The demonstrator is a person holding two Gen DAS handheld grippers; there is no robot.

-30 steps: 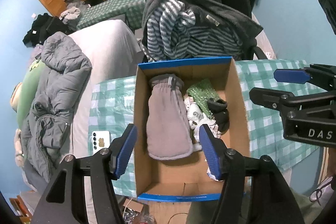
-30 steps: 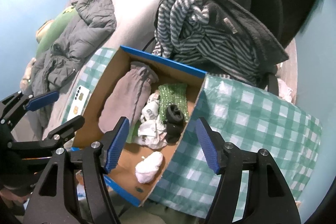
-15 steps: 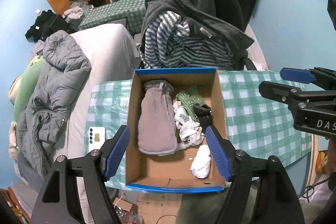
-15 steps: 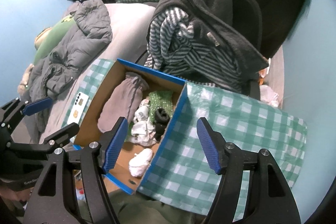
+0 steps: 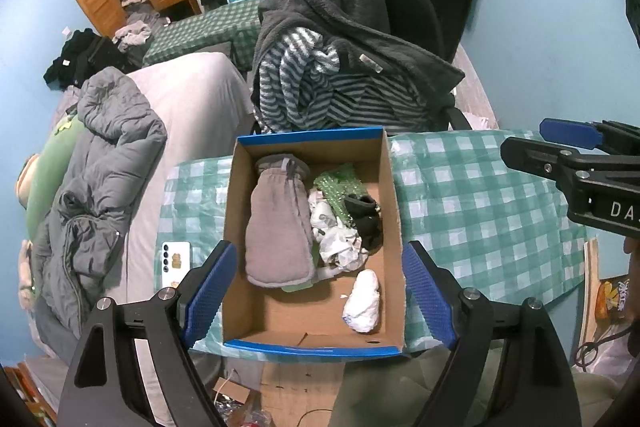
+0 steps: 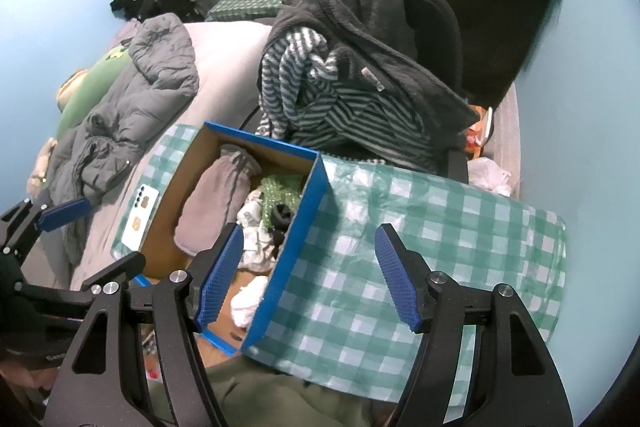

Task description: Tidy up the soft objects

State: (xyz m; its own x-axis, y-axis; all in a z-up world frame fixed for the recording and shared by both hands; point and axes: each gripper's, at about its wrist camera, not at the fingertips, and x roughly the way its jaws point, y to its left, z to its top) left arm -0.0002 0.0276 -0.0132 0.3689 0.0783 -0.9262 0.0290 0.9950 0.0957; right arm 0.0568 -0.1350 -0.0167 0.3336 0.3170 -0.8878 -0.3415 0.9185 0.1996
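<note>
A cardboard box with blue edges (image 5: 390, 211) (image 6: 308, 199) sits on a green checked table. Inside lie a grey mitten (image 5: 278, 223) (image 6: 216, 203), a green knit piece (image 5: 338, 185), a black sock (image 5: 364, 215), crumpled white socks (image 5: 338, 245) and a rolled white sock (image 5: 364, 303) (image 6: 248, 301). My left gripper (image 5: 318, 301) is open and empty, held above the box's near end. My right gripper (image 6: 310, 275) is open and empty, above the box's right wall and the tablecloth; it shows at the right of the left wrist view (image 5: 576, 155).
A white phone (image 5: 175, 263) lies on the table left of the box. A chair draped with striped and dark fleece clothes (image 5: 340, 75) stands behind the table. A bed with a grey puffer jacket (image 5: 100, 163) is to the left. Blue walls lie to the right.
Both grippers have pulled back and up from the box, so it looks smaller. The rolled white sock now lies free at the box's near end. Both grippers stay open.
</note>
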